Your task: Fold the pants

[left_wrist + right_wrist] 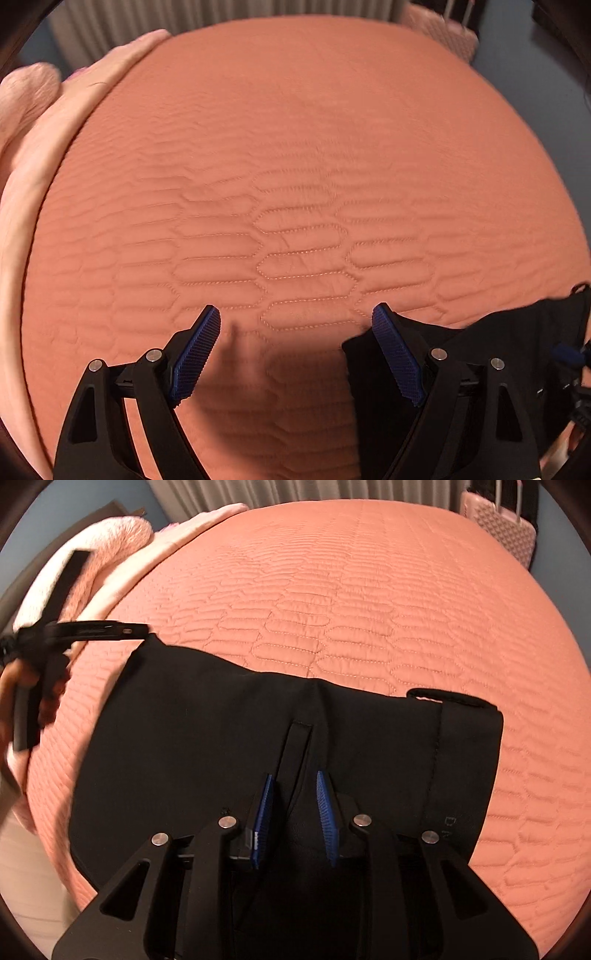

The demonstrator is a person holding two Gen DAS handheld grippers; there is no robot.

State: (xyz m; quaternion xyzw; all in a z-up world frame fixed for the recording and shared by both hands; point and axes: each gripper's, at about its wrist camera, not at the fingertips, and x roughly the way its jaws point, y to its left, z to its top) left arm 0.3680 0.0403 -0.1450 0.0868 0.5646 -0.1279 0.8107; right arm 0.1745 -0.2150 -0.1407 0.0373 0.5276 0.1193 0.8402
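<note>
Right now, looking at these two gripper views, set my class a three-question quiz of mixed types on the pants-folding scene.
1. True or false: the left gripper is wide open with bedspread between its fingers.
2. Multiple choice: the black pants lie on A) a wooden floor, B) an orange quilted bedspread, C) a glass table.
3. Fill in: in the right wrist view, the right gripper sits over the pants with its blue pads a ______ gap apart.

Key: 1 true; 2 B; 3 narrow.
</note>
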